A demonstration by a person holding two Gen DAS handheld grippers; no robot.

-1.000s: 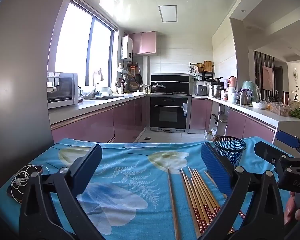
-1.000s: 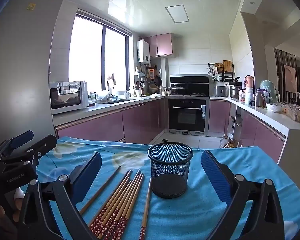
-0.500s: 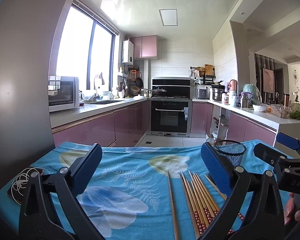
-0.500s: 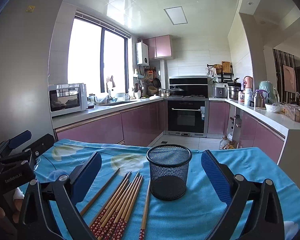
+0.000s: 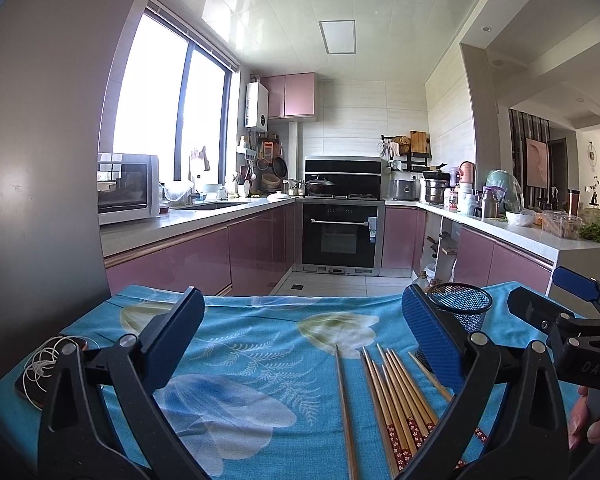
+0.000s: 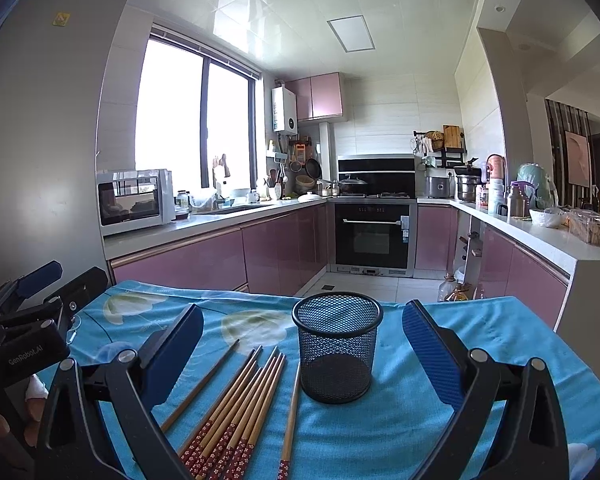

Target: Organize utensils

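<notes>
Lying: eight chopsticks [image 6: 236, 412], one holder [image 6: 336, 354]

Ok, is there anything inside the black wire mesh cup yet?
Nothing shows inside the black wire mesh cup: through the mesh its dark base looks bare. The wooden chopsticks all lie on the blue floral tablecloth beside it. Both grippers are open.
</notes>
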